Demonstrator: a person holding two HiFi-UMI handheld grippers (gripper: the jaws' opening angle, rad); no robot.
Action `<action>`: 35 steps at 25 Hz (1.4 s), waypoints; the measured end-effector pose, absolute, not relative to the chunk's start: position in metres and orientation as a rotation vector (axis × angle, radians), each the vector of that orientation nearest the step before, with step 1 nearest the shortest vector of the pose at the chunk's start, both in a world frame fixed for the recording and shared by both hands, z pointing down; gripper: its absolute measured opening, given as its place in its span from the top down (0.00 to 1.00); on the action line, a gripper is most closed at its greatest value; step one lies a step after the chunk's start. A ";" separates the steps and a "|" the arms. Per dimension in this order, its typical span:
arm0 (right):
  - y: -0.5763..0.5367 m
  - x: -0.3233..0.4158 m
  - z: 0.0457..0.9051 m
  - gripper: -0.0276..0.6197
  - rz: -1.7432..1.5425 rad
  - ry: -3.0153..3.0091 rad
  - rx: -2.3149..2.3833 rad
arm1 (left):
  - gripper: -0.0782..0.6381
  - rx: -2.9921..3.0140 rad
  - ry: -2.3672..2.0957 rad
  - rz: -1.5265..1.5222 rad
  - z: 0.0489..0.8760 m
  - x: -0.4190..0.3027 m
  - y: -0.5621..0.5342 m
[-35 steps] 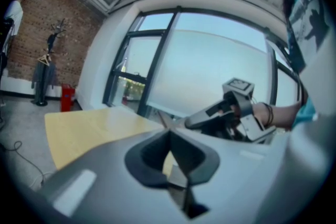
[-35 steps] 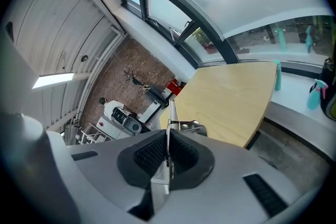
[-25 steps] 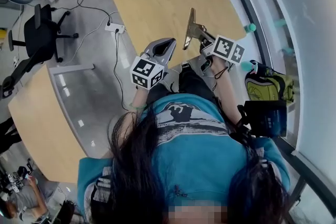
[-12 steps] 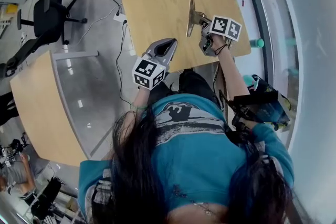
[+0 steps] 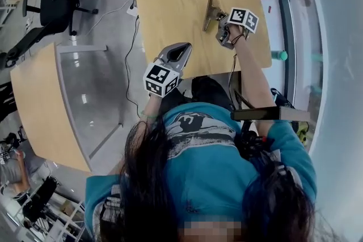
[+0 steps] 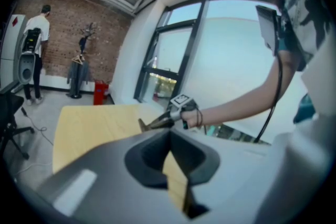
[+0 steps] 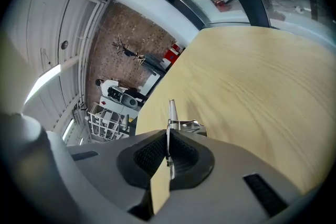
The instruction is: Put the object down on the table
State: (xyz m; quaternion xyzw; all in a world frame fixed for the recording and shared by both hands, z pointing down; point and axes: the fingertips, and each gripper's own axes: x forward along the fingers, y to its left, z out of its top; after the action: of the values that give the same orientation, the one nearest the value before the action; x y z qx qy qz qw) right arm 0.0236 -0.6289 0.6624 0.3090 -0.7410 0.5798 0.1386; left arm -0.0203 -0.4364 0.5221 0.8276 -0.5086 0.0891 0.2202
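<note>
At the head view's upper right, the right hand-held gripper (image 5: 220, 22) holds a thin metal object (image 5: 208, 11) edge-up, low over the counter (image 5: 170, 3), probably to set it down. Left gripper view: the left hand-held gripper (image 6: 169, 132) is closed, empty, parked aside. Right gripper view: closed jaws pinch the shiny object's edge.

The head view looks steeply down from above onto the surface (image 5: 170, 3), left tool (image 5: 182, 48) and right tool (image 5: 220, 21). The left gripper view faces across that surface, catching the right tool. The right gripper view skims close over it toward a brick wall (image 7: 131, 42).
</note>
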 end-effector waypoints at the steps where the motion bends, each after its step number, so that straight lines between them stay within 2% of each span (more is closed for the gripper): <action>1: -0.630 0.023 0.667 0.93 1.675 -2.128 0.894 | 0.89 2.288 -1.408 0.248 0.522 -0.020 -0.436; 18: -0.631 0.029 0.690 0.93 1.753 -2.096 0.909 | 0.89 2.251 -1.452 0.259 0.524 -0.024 -0.425; 19: -0.631 0.029 0.690 0.92 1.758 -2.095 0.909 | 0.89 2.252 -1.453 0.260 0.525 -0.024 -0.424; 23: -0.629 0.028 0.683 0.77 1.780 -2.108 0.903 | 0.89 2.258 -1.455 0.254 0.522 -0.027 -0.422; 35: -0.602 0.053 0.660 0.76 1.726 -2.135 1.107 | 0.89 2.277 -1.450 0.224 0.517 -0.043 -0.403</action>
State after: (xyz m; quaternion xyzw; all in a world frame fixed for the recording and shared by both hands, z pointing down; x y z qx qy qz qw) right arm 0.0526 -0.6021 0.6599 0.3725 -0.7182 0.5807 0.0907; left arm -0.0426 -0.4035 0.5173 0.8210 -0.5228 0.0806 0.2147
